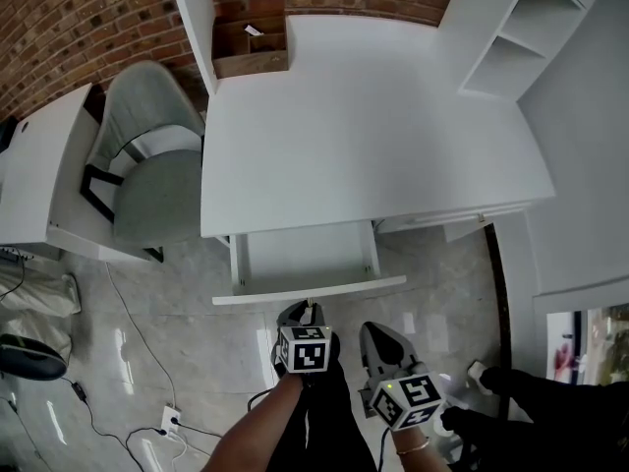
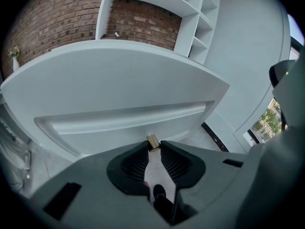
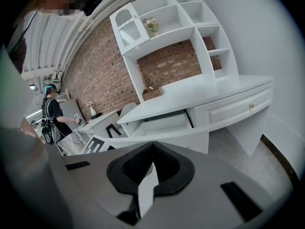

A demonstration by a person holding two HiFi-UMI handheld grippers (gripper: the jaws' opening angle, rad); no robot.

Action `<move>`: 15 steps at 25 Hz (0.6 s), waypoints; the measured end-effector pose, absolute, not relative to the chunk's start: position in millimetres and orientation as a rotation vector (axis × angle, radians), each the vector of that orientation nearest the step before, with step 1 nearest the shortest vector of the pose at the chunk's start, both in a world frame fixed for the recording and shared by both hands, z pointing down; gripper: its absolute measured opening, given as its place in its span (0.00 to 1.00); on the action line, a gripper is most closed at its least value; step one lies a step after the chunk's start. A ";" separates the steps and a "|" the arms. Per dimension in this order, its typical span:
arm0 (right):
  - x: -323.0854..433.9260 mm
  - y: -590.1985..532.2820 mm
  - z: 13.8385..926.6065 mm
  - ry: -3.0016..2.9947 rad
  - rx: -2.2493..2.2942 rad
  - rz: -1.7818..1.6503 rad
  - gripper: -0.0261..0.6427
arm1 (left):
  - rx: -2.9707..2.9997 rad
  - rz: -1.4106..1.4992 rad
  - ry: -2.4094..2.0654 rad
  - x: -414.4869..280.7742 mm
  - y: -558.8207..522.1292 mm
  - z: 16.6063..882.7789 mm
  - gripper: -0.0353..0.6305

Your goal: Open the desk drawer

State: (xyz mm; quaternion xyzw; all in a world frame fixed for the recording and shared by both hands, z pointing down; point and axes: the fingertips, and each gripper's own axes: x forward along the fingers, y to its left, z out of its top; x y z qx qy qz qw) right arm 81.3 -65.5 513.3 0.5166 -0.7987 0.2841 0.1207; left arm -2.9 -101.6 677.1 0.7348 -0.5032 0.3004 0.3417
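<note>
The white desk (image 1: 373,136) has its middle drawer (image 1: 305,256) pulled out toward me, and the inside looks bare. My left gripper (image 1: 303,313) is at the middle of the drawer front (image 2: 124,118). It is shut on the small brass knob (image 2: 153,141), which sits between the fingertips of the left gripper (image 2: 153,148). My right gripper (image 1: 378,334) hangs just right of the left one, short of the drawer front and apart from it. In its own view the right gripper (image 3: 152,149) has its tips together with nothing between them, and the open drawer (image 3: 164,125) lies beyond.
A grey chair (image 1: 147,165) stands left of the desk, beside another white table (image 1: 39,175). A cardboard box (image 1: 251,47) sits at the desk's back left, and shelves (image 1: 511,37) stand at the back right. A second drawer with a knob (image 3: 251,106) is shut. Cables and a power strip (image 1: 169,421) lie on the floor.
</note>
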 end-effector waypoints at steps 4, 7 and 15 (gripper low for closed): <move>76.9 -59.9 512.2 -2.338 1.502 0.827 0.04 | 1.912 0.789 -1.298 -1.2 -89.7 676.6 0.18; 77.5 -55.8 510.7 -2.340 1.507 0.822 0.05 | 1.922 0.807 -1.291 -0.8 -83.3 677.3 0.18; 81.4 -45.5 507.0 -2.341 1.521 0.812 0.04 | 1.912 0.816 -1.283 1.2 -64.8 677.3 0.18</move>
